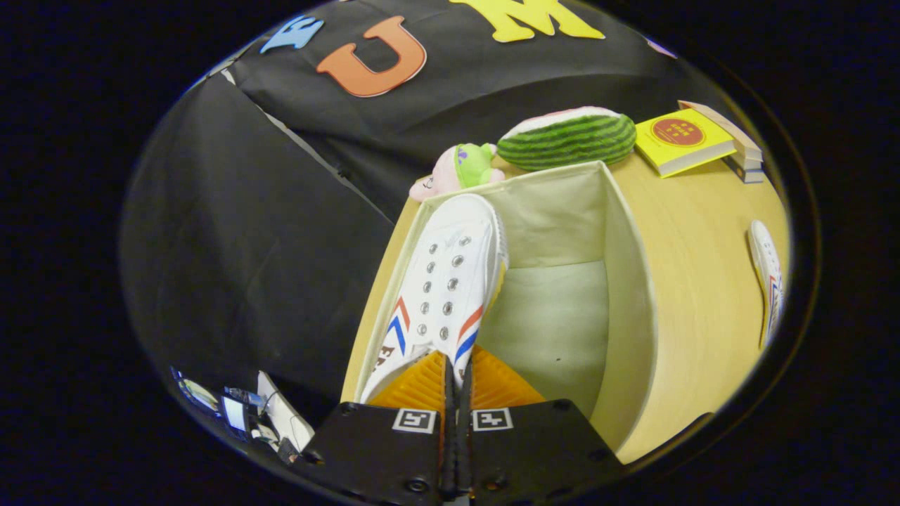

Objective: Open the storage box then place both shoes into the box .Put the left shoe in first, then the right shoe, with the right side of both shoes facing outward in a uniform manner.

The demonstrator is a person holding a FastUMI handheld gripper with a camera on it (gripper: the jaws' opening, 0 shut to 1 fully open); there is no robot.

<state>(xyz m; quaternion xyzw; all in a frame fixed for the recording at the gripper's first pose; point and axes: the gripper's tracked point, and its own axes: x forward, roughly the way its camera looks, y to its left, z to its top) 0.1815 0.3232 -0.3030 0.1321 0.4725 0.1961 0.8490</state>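
A white canvas shoe (pixel 443 288) with red and blue chevrons and metal eyelets hangs toe-away over the left side of the open cream fabric storage box (pixel 629 295). My gripper (pixel 457 372) is shut on the shoe's heel-end collar, its orange fingers (pixel 422 383) pressed close together on the thin edge. The shoe leans against the box's left wall, with its toe near the far rim. The box's pale inner floor to the right of the shoe is bare. The second white shoe (pixel 768 281) lies on the wooden table well to the right of the box.
Beyond the box on the wooden table (pixel 703 232) sit a watermelon plush (pixel 569 138), a small pink and green plush toy (pixel 460 171) and a stack of books with a yellow one (pixel 680 140) on top. The table's left edge runs just beside the box.
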